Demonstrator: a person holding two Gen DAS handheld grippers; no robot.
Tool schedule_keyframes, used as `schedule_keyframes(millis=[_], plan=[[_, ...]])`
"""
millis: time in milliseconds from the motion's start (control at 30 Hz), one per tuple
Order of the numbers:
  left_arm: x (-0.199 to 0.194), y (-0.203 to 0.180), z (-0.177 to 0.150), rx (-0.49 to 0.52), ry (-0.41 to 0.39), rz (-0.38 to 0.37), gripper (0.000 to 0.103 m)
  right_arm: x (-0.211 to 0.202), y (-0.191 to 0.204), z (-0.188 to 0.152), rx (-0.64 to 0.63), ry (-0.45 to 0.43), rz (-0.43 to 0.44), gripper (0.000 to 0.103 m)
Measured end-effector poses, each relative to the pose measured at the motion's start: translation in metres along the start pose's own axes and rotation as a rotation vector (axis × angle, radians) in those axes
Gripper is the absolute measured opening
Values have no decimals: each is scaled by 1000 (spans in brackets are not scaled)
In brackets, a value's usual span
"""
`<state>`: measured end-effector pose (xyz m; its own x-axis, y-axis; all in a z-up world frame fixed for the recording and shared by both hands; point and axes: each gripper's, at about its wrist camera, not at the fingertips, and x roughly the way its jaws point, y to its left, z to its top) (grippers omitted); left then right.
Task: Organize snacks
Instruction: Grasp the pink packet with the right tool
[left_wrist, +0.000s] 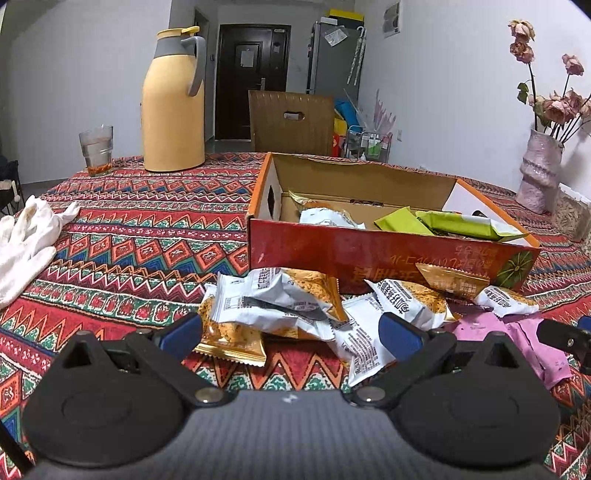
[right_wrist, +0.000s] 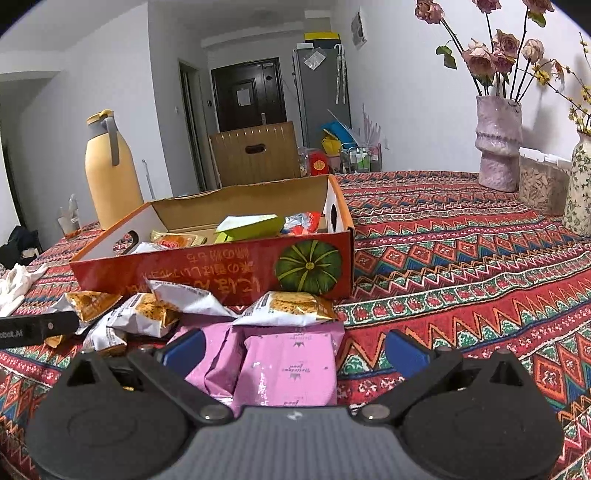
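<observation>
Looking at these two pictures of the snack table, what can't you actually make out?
- Floor of the open orange cardboard box: near wall hides it, both views.
- Bottom white-and-gold snack packets: buried in the pile, left view.
- Pink snack packets: near ends hidden behind the right gripper, jaws open.
- Print on packets: too small.
- White cloth glove: cut by the left edge.
</observation>
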<state>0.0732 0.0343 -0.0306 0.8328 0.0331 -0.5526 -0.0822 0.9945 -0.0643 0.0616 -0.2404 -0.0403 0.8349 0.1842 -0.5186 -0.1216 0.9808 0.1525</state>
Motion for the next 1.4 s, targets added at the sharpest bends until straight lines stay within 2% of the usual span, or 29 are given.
schedule_keyframes(millis=[533,833,1000,1067,1200,1267,1400], plan=[[-1,4,-1,-26,-1,-11,103,2,13,-3,-32,26,10,103],[1,6,-1,-38,14,-14,103,22,1,-2,-31,87,-94,103],[2,7,-1,-40,16,-14,103,32,2,-1,-62,129,-70,90],[2,7,-1,-41,18,-13,103,35,6,-2,-79,143,-57,77],[3,7,-2,-44,22,-14,103,38,8,-2,-84,142,-56,72],[3,7,-2,-44,23,-16,103,37,9,-2,-90,135,-51,61],[3,7,-2,-44,25,-14,103,33,11,-5,-100,119,-51,60]])
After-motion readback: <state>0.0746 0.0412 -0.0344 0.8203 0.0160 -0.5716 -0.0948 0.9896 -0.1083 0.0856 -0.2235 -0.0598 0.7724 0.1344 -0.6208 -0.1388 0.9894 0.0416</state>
